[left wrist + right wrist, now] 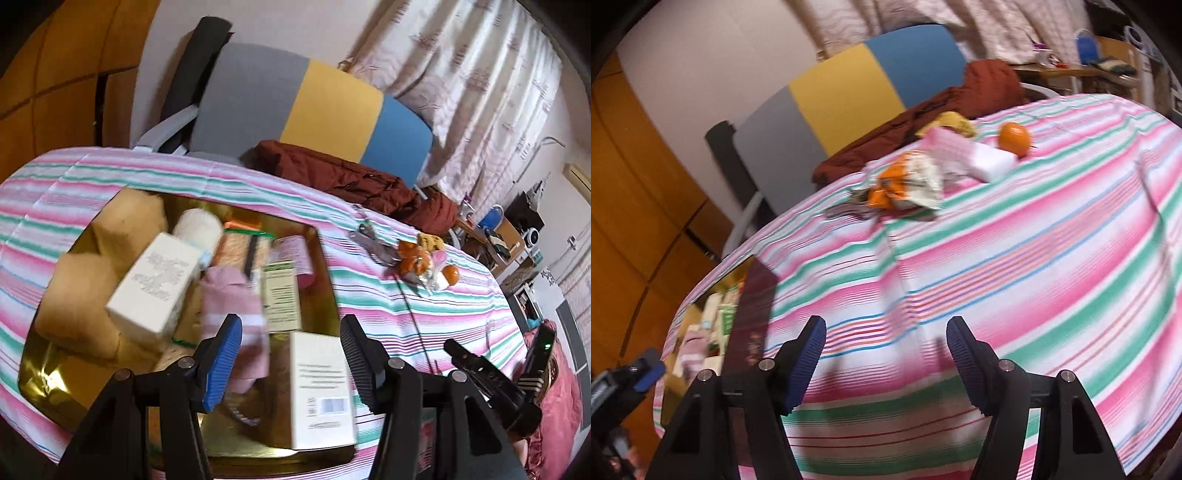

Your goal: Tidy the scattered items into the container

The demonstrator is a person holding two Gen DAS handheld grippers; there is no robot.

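Observation:
A gold container (48, 373) sits on the striped tablecloth and holds white boxes (155, 284), a pink sock (236, 314), a white roll and other items. My left gripper (290, 354) is open above the container, over a white box (321, 387) and the sock. My right gripper (886, 362) is open and empty over bare cloth. Scattered items lie further on: an orange (1014, 136), a pink and white packet (964, 155), an orange snack bag (908, 181) and metal scissors (373, 243). The container's edge (750, 306) shows at the left of the right wrist view.
A grey, yellow and blue chair (306, 110) stands behind the table with a dark red jacket (347, 177) draped on it. Curtains and a cluttered side table (506, 236) are at the right. A wooden wardrobe is at the left.

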